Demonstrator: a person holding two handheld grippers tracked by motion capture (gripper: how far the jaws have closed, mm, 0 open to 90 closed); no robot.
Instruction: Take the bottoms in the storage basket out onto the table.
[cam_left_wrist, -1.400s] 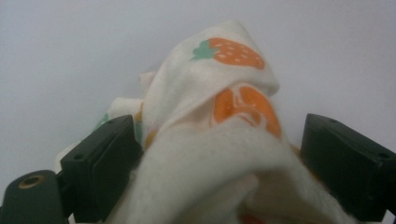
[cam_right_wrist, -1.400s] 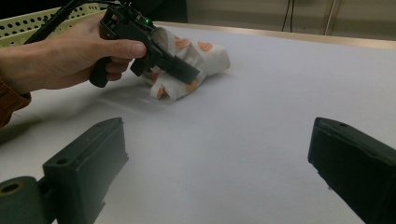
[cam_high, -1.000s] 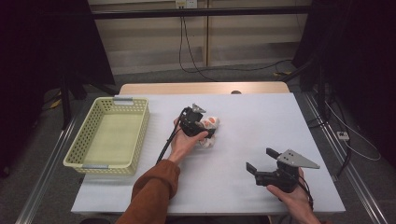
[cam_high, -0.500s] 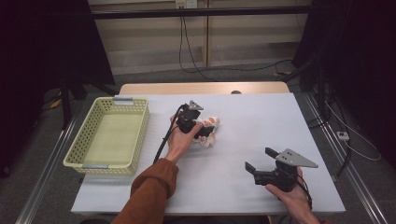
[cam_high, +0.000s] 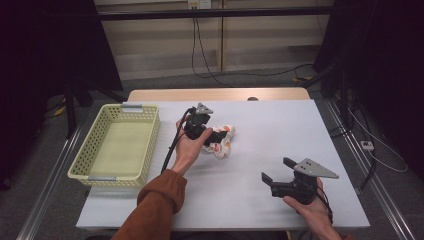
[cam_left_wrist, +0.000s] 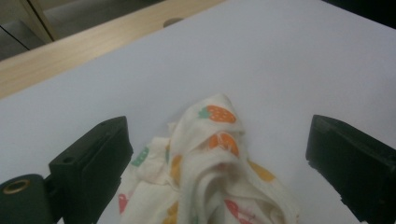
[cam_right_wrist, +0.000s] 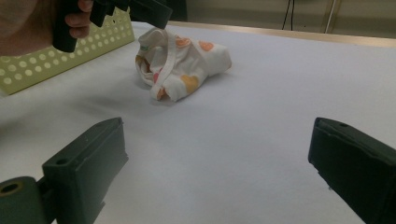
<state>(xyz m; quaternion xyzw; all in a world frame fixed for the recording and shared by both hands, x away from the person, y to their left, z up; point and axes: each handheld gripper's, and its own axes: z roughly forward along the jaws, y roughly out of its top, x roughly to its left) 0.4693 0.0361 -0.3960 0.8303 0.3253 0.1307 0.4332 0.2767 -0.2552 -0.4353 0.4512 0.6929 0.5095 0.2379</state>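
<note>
On the white table (cam_high: 300, 130), left gripper (cam_left_wrist: 219, 154) fingers spread wide astride the cloth (cam_left_wrist: 210, 177).

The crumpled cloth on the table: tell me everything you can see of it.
The cloth is a small, soft, cream-white fabric piece printed with orange, red and green fruit shapes, strawberries among them. It lies bunched in folds on the white table, right of the yellow basket, with a hemmed strap-like edge looping down one side. The left gripper is over it, jaws open on either side.

A lab: black curtains (cam_high: 45, 60) and loose cables (cam_high: 210, 55) surround the table (cam_high: 280, 125).
</note>
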